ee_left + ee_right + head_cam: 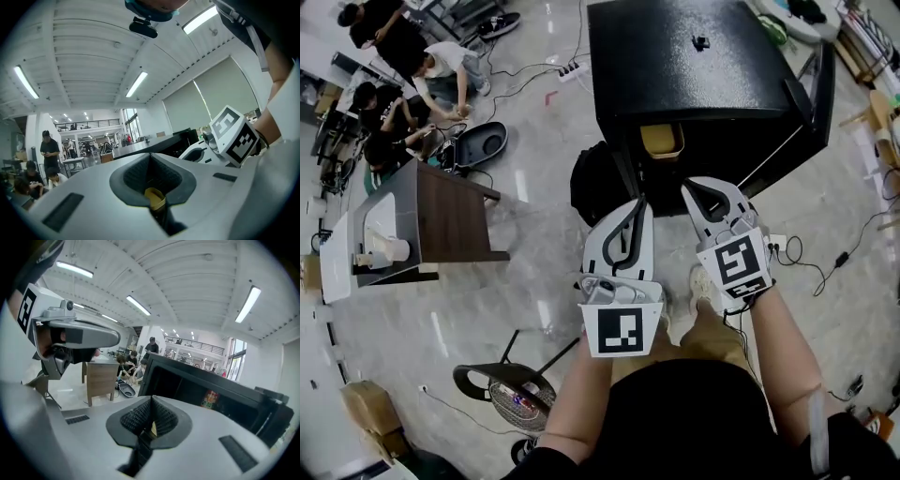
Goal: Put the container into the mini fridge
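– Looking down from the head view, the tan plastic tub-shaped container can already be seen inside the boxy black mini fridge, just behind the open front. So what's actually left to be done here?

– Placing looks finished, tbh. The left gripper and right gripper are held side by side just short of the opening. Both sets of jaws are pressed together with nothing pinched. Only a tan sliver, likely the container, is glimpsed past them in the gripper views. The black fridge door is swung wide to the right, so shutting it is probably what's called for next. A push on its outer face could be given by the right gripper, and closed jaws are fine for that.
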Available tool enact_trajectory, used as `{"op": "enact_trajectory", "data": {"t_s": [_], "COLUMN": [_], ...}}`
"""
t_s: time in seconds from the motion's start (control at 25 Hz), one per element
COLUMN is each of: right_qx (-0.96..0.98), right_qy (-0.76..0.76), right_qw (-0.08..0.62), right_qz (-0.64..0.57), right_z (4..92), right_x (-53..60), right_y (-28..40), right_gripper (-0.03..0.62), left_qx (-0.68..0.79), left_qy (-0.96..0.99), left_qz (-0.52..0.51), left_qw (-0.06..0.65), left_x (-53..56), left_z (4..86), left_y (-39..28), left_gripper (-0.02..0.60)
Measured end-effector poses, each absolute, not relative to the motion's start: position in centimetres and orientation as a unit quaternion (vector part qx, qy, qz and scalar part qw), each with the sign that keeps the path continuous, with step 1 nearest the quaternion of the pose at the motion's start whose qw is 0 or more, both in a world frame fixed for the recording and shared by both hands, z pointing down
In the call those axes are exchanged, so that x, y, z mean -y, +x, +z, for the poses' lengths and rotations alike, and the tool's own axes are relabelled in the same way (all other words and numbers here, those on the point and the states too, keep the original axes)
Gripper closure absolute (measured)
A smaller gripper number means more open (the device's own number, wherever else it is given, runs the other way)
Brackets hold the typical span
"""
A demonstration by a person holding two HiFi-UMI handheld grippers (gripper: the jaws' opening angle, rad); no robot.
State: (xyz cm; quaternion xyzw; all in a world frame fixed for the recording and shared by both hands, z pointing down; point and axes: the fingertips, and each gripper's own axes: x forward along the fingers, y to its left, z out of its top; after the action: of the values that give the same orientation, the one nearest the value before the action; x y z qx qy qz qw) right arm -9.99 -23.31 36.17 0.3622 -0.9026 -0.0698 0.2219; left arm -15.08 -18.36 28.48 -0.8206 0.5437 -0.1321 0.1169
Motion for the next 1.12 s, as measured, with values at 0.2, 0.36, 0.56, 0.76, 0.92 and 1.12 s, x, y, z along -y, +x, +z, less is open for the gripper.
{"op": "enact_trajectory", "data": {"t_s": [0.2, 0.36, 0.56, 0.76, 0.92, 1.12], "right_qx": [0.899, 0.899, 0.905, 0.908, 0.914, 0.920], "right_qy": [0.393, 0.407, 0.409, 0.410, 0.395, 0.377], "right_qw": [0.182, 0.150, 0.071, -0.004, -0.021, -0.039], "right_qz": [-0.067, -0.066, -0.087, -0.080, -0.088, -0.100], "right_z": [32.7, 30.4, 25.9, 21.9, 20.6, 19.4], "right_x": [19.6, 16.5, 13.9, 10.9, 8.0, 4.0], "right_y": [-9.2, -8.4, -6.6, -4.3, -1.9, 0.5], "right_gripper": [0.559, 0.559, 0.559, 0.559, 0.559, 0.559], "left_qx": [-0.527, -0.523, -0.522, -0.535, -0.544, -0.560], "left_qy": [-0.830, -0.830, -0.829, -0.822, -0.817, -0.806], "left_qz": [-0.124, -0.121, -0.116, -0.112, -0.113, -0.104], "left_qw": [0.136, 0.150, 0.162, 0.158, 0.157, 0.160], "left_x": [15.8, 13.4, 11.4, 8.9, 6.0, 2.3], "left_z": [26.2, 25.3, 23.6, 22.0, 21.2, 20.2], "left_y": [-14.5, -13.8, -11.8, -9.6, -6.9, -3.8], "left_gripper": [0.558, 0.558, 0.558, 0.558, 0.558, 0.558]}}
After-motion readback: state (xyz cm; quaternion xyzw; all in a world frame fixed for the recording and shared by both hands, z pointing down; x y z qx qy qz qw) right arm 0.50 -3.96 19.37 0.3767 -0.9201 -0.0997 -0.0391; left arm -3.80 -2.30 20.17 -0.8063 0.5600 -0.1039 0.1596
